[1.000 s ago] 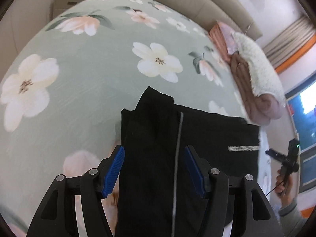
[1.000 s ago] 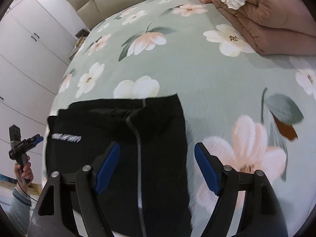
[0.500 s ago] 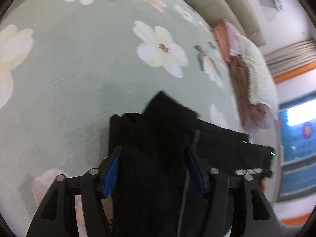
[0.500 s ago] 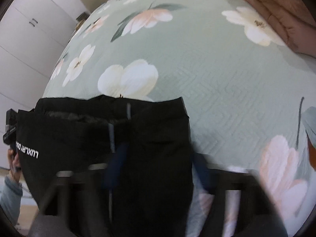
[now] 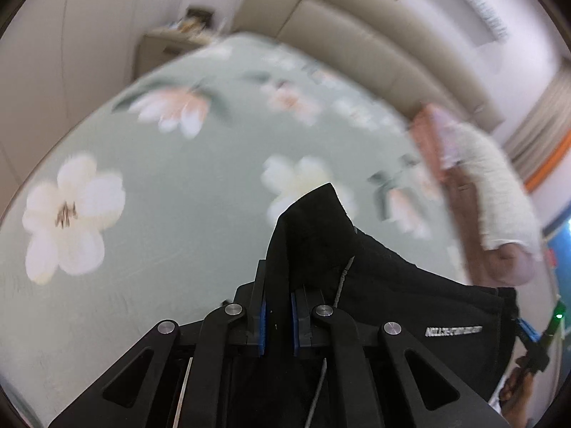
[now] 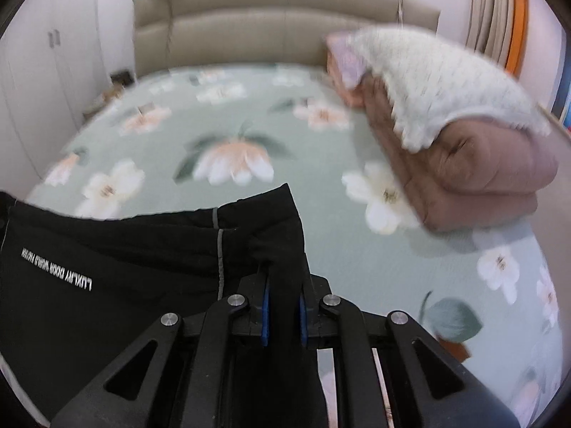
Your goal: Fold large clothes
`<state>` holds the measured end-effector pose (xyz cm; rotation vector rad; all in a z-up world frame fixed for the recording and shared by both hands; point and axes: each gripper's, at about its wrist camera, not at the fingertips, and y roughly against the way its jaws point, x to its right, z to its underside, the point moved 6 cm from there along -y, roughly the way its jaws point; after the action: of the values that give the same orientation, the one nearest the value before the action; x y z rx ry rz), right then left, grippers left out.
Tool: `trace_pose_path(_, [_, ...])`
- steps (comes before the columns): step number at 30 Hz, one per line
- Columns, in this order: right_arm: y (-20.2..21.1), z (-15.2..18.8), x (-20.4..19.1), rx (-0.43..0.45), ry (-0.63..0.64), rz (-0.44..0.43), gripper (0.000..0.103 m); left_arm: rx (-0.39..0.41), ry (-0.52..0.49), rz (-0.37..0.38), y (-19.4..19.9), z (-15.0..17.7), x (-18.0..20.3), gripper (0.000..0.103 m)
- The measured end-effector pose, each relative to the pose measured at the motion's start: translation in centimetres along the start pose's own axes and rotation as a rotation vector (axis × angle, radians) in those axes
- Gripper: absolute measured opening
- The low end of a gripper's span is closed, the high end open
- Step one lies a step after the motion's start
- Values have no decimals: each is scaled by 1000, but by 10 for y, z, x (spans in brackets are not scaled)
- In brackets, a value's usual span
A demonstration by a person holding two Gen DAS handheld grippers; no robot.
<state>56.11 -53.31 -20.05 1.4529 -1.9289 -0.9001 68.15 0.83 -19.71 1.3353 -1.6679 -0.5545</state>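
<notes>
Your left gripper has its fingers pinching a bunched corner of the black garment, which peaks up just past the blue pads. Your right gripper pinches the opposite corner the same way. Between them the garment's top edge runs taut and lifted above the bed, white lettering and a grey stripe facing you. Beyond that edge the floral sheet lies open toward the beige headboard. To the right, a folded brown quilt with a white blanket on it hems that side.
</notes>
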Motion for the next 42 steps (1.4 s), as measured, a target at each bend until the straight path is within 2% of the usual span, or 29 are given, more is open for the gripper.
trace_pose_path(2, [-47,17,-6,-106,14,17,13,-79,26,-51,-37,15,-13,10])
trace_pose_path(5, [-105,57,-10,-288,-10,-15,15,-169,44,-76,-80,41,-27,14])
trace_pose_path(7, [-117,65,-9,-299,-24,-11,18,-158,31,-80,-85,45,-25,16])
trace_pose_path(12, [-98,59,0,-295,-81,-66,27,-193,2,-51,-70,37,-28,25])
trace_pose_path(14, [-67,53,7,-239,-115,-109,32,-123,50,2,-40,23,-39,33])
trace_pose_path(15, [-48,52,10,-214,-129,-137,46,-94,76,21,-26,16,-46,36])
trace_pose_path(16, [-30,52,12,-196,-144,-165,65,-77,95,26,-13,12,-51,43])
trace_pose_path(18, [13,54,13,-140,-163,-226,75,-50,107,19,11,9,-56,44])
trace_pose_path(21, [62,67,-10,-126,-108,-262,75,-62,18,31,43,29,-29,44])
trace_pose_path(26, [104,104,-77,-140,-17,-318,75,-92,-204,56,72,109,51,44])
trace_pose_path(30, [92,132,-123,-165,106,-285,75,-92,-347,43,61,171,99,45])
trace_pose_path(31, [84,141,-131,-184,128,-277,71,-108,-366,28,50,184,104,45])
trace_pose_path(33, [64,160,-140,-243,156,-264,69,-187,-356,-12,22,206,99,46])
trace_pose_path(34, [53,169,-142,-273,160,-265,69,-234,-307,-21,6,213,90,47])
trace_pose_path(36, [38,181,-140,-317,127,-294,69,-257,-239,8,-4,214,82,47])
trace_pose_path(38, [39,179,-136,-330,107,-313,69,-274,-249,11,1,209,85,47])
trace_pose_path(40, [46,170,-130,-330,106,-336,64,-270,-279,18,12,201,88,47])
trace_pose_path(42, [58,149,-117,-270,92,-352,61,-222,-312,14,28,185,90,47])
